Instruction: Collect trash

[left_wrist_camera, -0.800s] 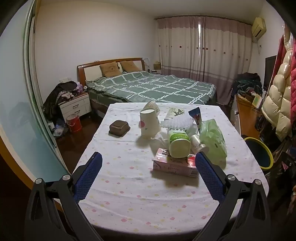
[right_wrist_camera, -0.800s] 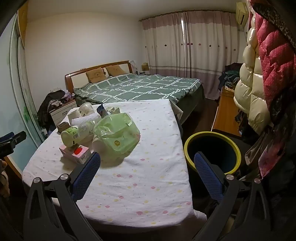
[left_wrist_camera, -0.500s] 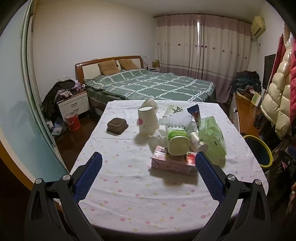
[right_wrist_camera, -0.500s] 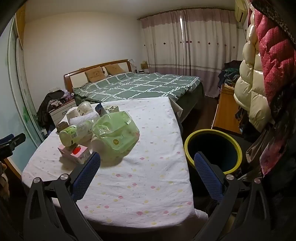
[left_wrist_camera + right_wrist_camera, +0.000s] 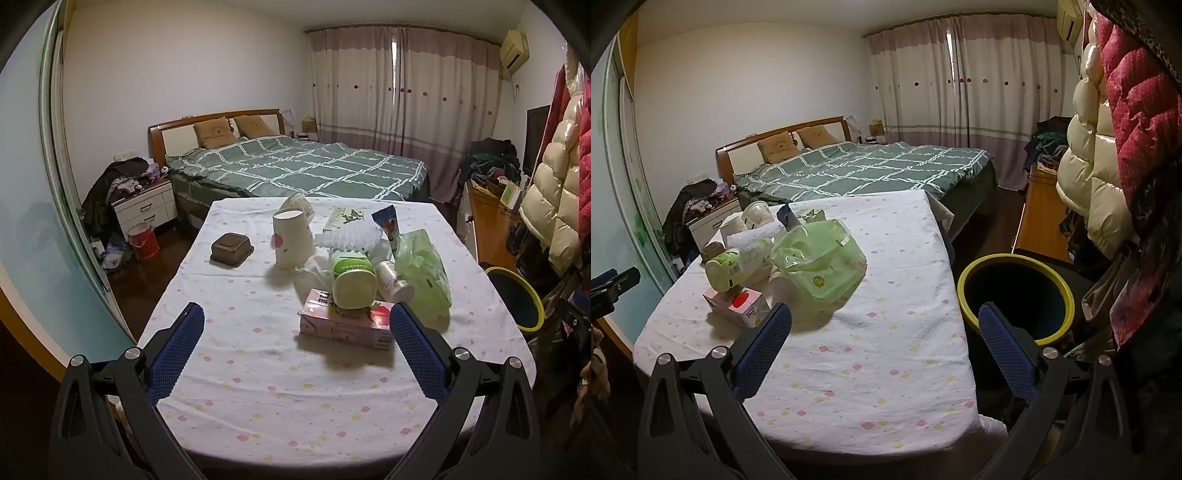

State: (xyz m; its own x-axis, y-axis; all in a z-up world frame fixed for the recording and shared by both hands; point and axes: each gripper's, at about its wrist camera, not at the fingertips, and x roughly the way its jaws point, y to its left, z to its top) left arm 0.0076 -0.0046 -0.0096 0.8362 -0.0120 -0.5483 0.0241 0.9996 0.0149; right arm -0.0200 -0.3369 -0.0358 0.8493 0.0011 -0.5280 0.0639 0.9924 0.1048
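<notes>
Since the earlier frames both cameras have drifted only slightly: in the left view the trash pile sits a touch lower and closer, and in the right view the bin has slid a little nearer the right finger. Nothing on the table has been shifted.

Going left to right in the left view, a brown box (image 5: pixel 232 249) sits alone on the left of the table (image 5: pixel 258 376), apart from the heap, so it may not be trash at all. Next stands a paper cup (image 5: pixel 292 237) with a second cup tipped behind it. Right of that the litter is bunched together: a white foam net (image 5: pixel 351 236), a green-lidded bottle (image 5: pixel 352 282) lying with its base resting on a pink carton (image 5: pixel 345 324), a small can (image 5: pixel 393 280) beside it, and a crumpled green bag (image 5: pixel 423 269) on the far right of the heap. The pile lies toward the table's right edge, probably because the bin (image 5: pixel 1015 291) stands on the floor just off that side, a short carry away.

The left hand-held gripper (image 5: pixel 295 332) hangs above the near table with its fingers spread wide and nothing between them, the right finger near the carton. The right hand-held gripper (image 5: pixel 884 332) is likewise wide apart and empty, straddling the table's right edge with the bin beyond it. Both seem poised for a first pick; the carton looks the nearest target.
</notes>
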